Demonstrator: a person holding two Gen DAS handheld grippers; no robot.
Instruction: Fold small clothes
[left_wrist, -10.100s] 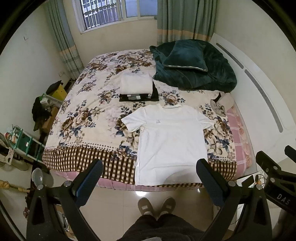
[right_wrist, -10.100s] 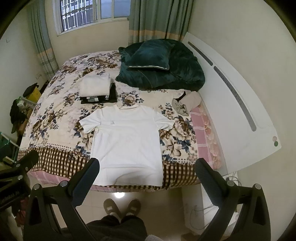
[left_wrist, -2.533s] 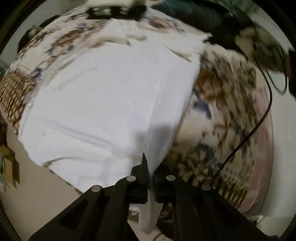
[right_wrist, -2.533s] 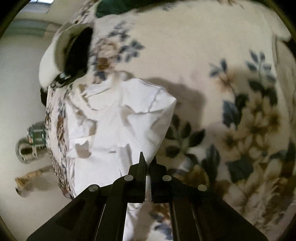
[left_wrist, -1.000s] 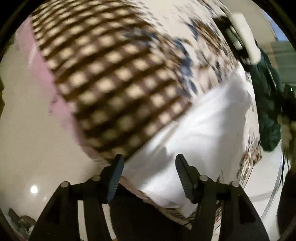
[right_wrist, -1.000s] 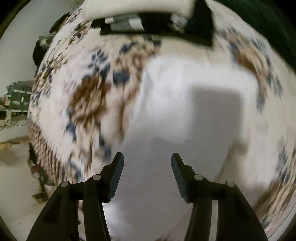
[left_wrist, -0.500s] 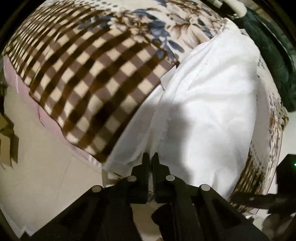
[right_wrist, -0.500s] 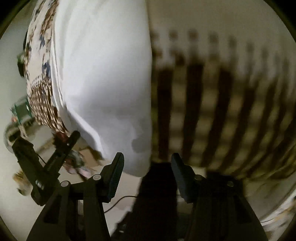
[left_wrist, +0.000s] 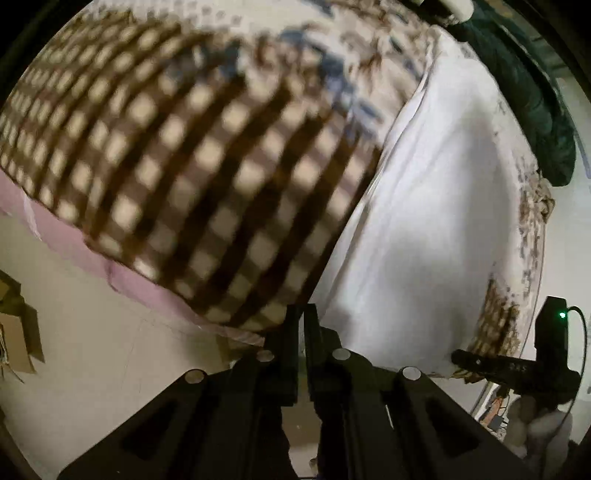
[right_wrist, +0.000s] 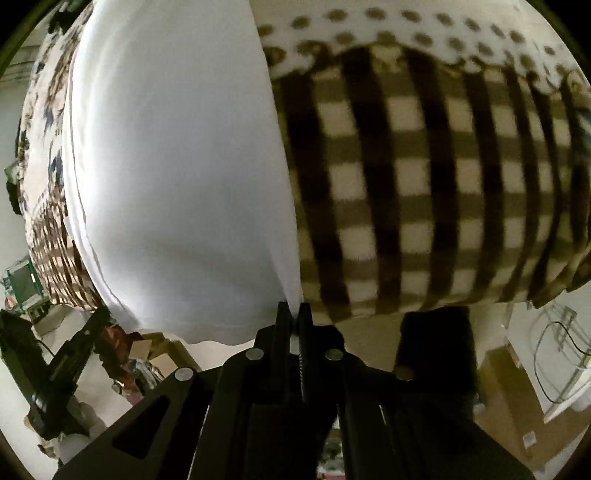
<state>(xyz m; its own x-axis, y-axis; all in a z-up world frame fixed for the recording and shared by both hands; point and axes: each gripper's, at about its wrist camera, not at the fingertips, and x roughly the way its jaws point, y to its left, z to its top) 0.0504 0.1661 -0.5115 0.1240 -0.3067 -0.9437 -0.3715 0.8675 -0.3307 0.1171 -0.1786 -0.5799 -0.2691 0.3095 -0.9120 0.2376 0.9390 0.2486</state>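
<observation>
Both tongs are gripping the bottom hem of the white T-shirt (right_wrist: 177, 177), which is lying on the bed (right_wrist: 424, 177) with its hem hanging over the checked blanket edge. The right tongs (right_wrist: 293, 321) are pressed together and pinching the hem's right corner. The left tongs (left_wrist: 300, 321) are pressed together at the shirt's left edge (left_wrist: 436, 221); cloth between them is hidden, though a pinch seems likely. Risks: thin fabric may be slipping from a shallow pinch during lifting, or uneven pulling may be skewing the fold and undoing the side folds.
</observation>
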